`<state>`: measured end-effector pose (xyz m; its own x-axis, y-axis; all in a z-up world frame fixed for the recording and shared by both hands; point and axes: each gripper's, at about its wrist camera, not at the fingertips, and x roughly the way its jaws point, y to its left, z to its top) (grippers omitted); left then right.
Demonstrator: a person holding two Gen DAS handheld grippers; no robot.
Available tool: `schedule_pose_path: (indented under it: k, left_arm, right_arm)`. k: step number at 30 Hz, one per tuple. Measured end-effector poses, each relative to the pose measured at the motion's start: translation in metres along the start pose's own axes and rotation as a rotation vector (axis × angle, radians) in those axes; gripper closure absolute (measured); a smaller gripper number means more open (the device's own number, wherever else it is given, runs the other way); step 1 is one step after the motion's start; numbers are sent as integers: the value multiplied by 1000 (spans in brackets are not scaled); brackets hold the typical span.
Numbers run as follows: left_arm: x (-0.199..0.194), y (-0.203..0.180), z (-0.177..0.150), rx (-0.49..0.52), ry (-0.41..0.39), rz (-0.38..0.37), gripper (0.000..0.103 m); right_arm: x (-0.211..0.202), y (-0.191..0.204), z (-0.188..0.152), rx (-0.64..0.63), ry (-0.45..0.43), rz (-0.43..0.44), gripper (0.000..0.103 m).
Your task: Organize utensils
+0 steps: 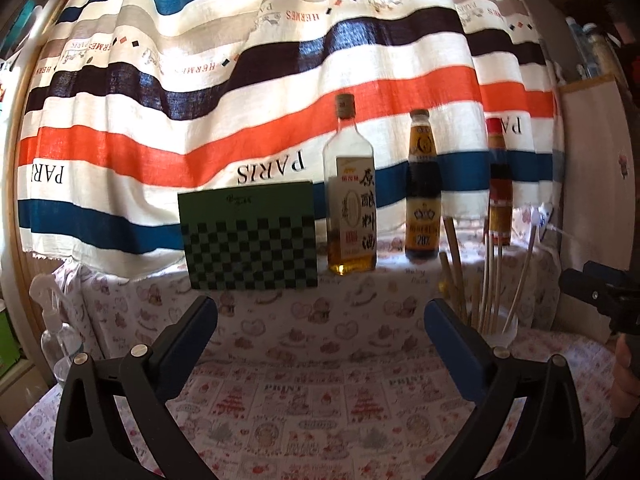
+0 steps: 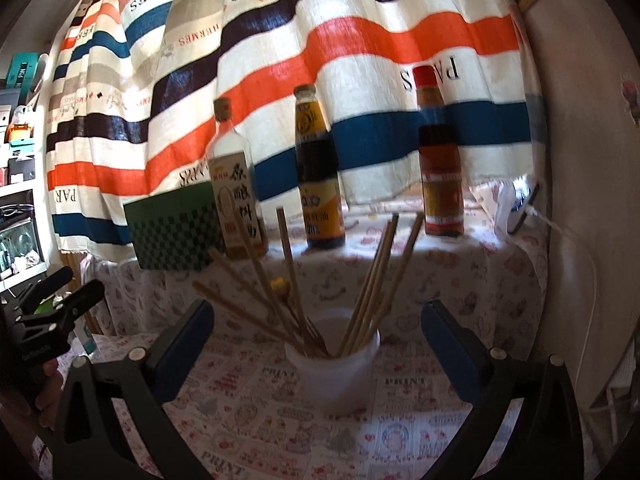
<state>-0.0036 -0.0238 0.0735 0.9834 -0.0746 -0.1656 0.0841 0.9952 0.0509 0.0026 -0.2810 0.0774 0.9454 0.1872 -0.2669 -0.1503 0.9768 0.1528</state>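
Observation:
A white plastic cup (image 2: 332, 364) stands on the printed tablecloth (image 2: 240, 400) with several wooden chopsticks (image 2: 370, 284) fanned out of it. My right gripper (image 2: 317, 308) is open just in front of the cup, its blue-padded fingers apart on either side and touching nothing. In the left wrist view the same cup (image 1: 505, 330) and chopsticks (image 1: 490, 272) sit off to the right, past my right finger. My left gripper (image 1: 322, 306) is open and empty over bare cloth. Each gripper shows at the edge of the other's view: the right gripper (image 1: 592, 292) and the left gripper (image 2: 60, 308).
Three sauce bottles line the raised ledge behind: a clear one (image 1: 351, 200), a dark one (image 1: 422, 192) and a red-capped one (image 1: 499, 184). A green chequered box (image 1: 248, 236) leans beside them. A striped curtain (image 1: 240, 100) hangs behind, a spray bottle (image 1: 56, 332) stands left, a wall (image 2: 592, 200) closes the right.

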Motion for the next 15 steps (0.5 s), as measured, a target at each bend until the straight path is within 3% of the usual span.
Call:
schedule_pose_path:
  k: [7,15]
  left_arm:
    - [20,11,-41,-94,63,-1,1]
    - [29,7,-60,-53,125,10,0]
  right_arm:
    - [19,-10,-25,24,53,-23,0]
    - [31,-13,-42,-10,64,-74,0]
